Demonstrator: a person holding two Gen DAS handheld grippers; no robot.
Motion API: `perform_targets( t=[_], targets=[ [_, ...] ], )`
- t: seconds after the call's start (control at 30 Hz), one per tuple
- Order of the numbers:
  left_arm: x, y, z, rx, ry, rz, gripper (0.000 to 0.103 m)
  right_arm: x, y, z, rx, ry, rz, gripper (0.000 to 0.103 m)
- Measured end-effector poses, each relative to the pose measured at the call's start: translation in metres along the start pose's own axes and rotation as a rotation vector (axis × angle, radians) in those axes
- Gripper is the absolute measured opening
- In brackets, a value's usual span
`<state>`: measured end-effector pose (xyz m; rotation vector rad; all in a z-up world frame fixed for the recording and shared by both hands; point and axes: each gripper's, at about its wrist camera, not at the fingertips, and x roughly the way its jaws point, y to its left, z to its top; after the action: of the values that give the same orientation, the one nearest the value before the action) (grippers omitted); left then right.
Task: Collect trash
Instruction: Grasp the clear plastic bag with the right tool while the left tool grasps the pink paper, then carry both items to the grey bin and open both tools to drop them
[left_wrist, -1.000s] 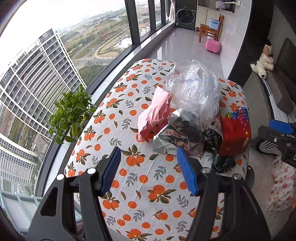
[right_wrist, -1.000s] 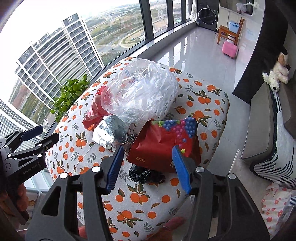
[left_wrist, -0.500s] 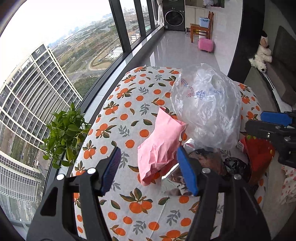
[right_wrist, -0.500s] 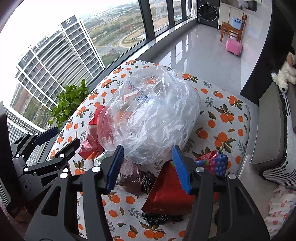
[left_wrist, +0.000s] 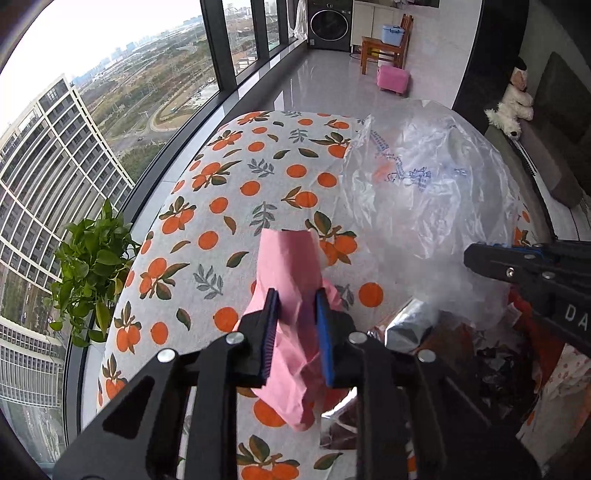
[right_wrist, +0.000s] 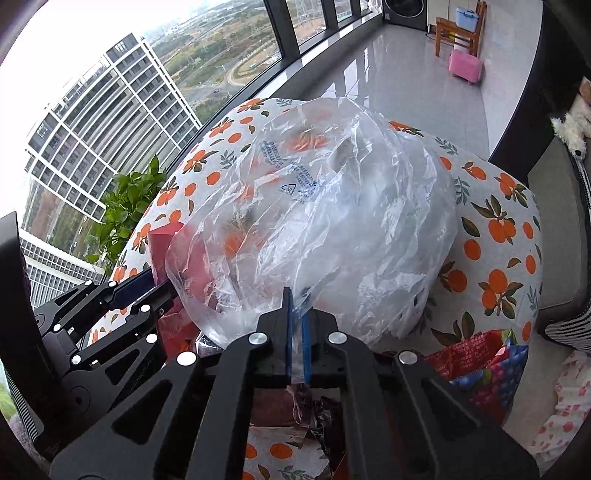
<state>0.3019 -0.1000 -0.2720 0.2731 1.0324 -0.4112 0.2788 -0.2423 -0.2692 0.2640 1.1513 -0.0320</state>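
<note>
Left tongs closed on pink wrapper; right tongs pinched clear bag.

Pink paper bag: crumpled, standing roughly upright, pinched at mid-height between the left gripper pads. Clear plastic bag: large, billowed, wrinkled, blue print on its side; its lower edge is clamped in the right gripper. Silver foil wrapper lies just right of the left gripper. Red printed packet lies right of the right gripper.

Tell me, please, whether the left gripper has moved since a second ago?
Yes. The left gripper has advanced over the orange-print tablecloth to the pink wrapper and closed on it.
</note>
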Motion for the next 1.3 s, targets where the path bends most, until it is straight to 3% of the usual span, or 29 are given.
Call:
perform_targets(
  t=[0.1,0.43,0.7,0.97,1.3],
  targets=[
    [-0.005,0.006,0.000,-0.021,-0.005,-0.003,0.011,-0.005,0.003,0.000,0.001,-0.008,0.014,0.001],
    [-0.063,0.027,-0.004,-0.083,-0.034,0.017,0.010,-0.070,0.011,-0.003,-0.015,-0.093,0.043,0.001],
    [-0.120,-0.001,-0.010,-0.048,-0.063,0.025,0.010,-0.126,0.008,-0.025,-0.054,-0.128,0.031,0.001],
    [-0.158,-0.070,-0.021,0.012,-0.069,-0.003,0.010,-0.173,-0.048,-0.069,0.019,-0.160,-0.006,0.001],
    [-0.166,-0.217,-0.040,0.151,-0.075,-0.068,0.010,-0.219,-0.169,-0.159,0.207,-0.162,-0.124,0.001]
  ],
)
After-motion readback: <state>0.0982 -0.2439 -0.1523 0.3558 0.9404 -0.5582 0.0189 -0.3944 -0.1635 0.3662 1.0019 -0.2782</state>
